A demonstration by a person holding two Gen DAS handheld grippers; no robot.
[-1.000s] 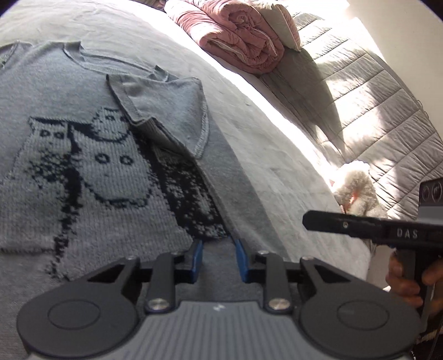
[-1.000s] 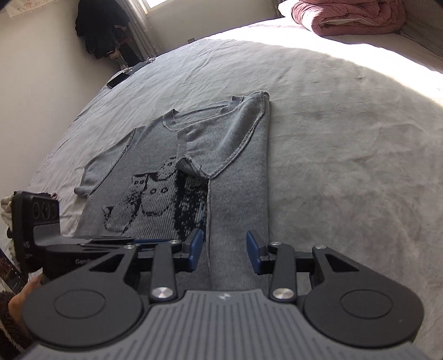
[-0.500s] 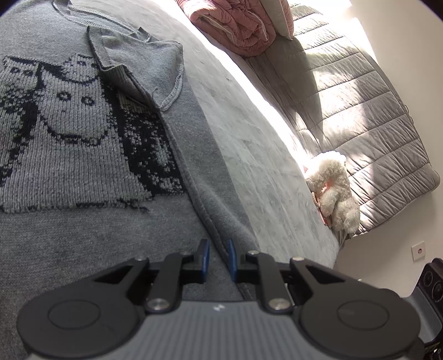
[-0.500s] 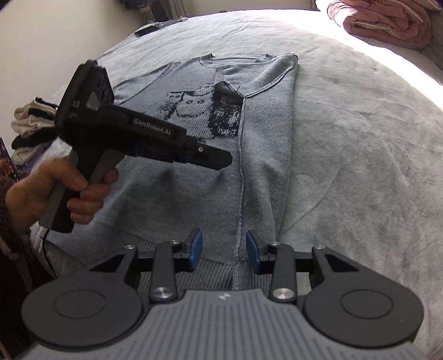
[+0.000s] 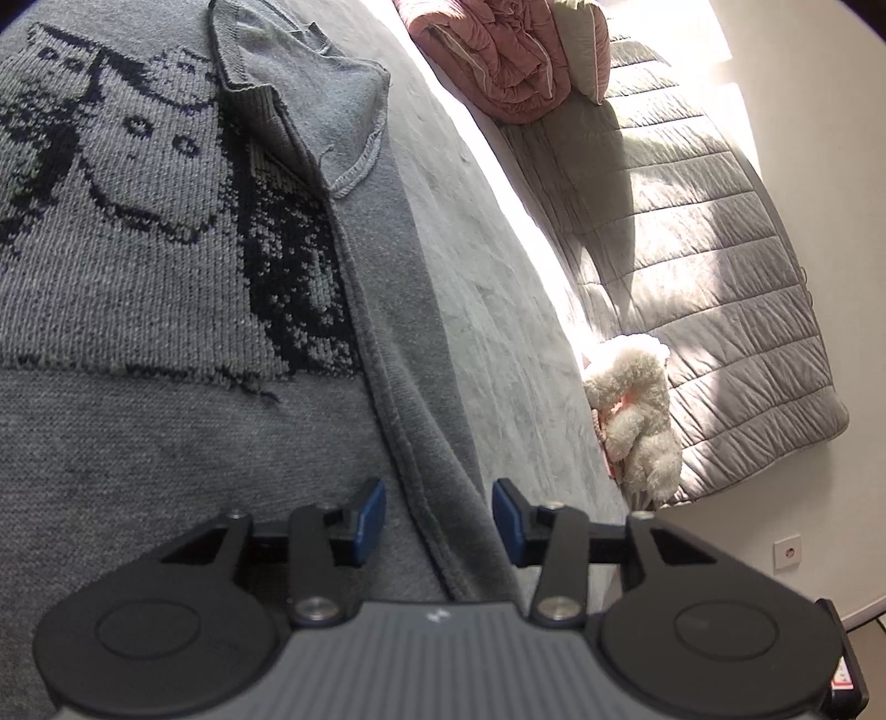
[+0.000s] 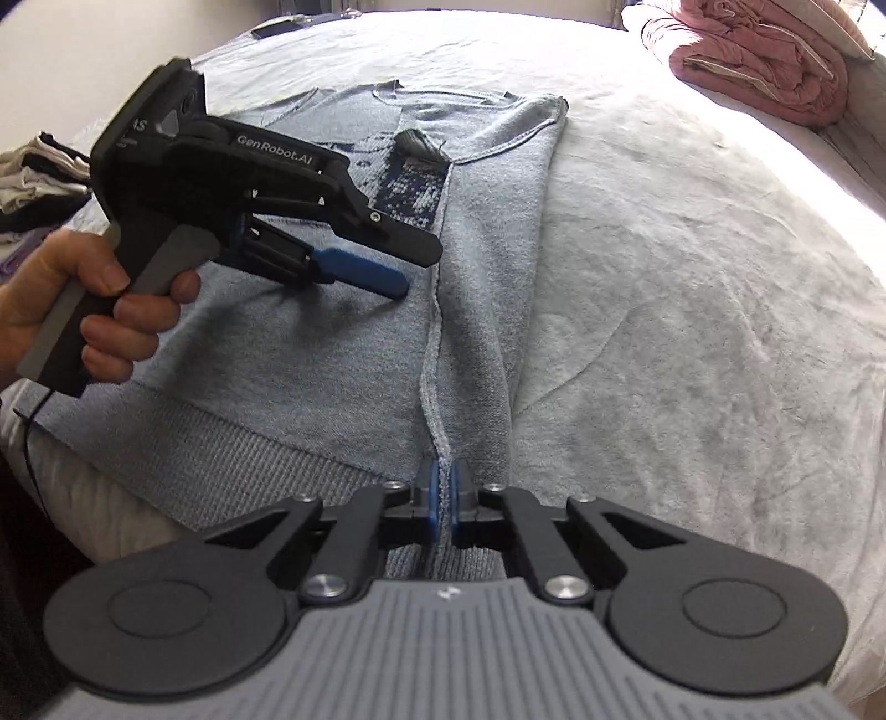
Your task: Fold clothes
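A grey knit sweater (image 5: 166,288) with a dark animal pattern lies flat on the bed, its right side and sleeve folded inward. The folded-over edge (image 6: 437,332) runs toward the ribbed hem. My right gripper (image 6: 441,501) is shut on that edge just above the hem. A hand (image 6: 94,310) holds my left gripper (image 6: 410,266) just above the sweater's middle, beside the fold. In the left wrist view my left gripper (image 5: 437,520) is open, its blue pads (image 5: 368,518) straddling the folded edge, with nothing pinched.
The grey bedspread (image 6: 692,277) stretches to the right of the sweater. A folded pink duvet (image 6: 764,61) and a pillow (image 5: 581,44) sit at the head. A white plush toy (image 5: 637,410) lies by a quilted grey blanket (image 5: 720,249). A clothes pile (image 6: 33,183) sits at the left.
My right gripper has gone from open to shut on the sweater's folded edge near the hem. My left gripper, nearly shut half a second ago, has opened wide over the same edge.
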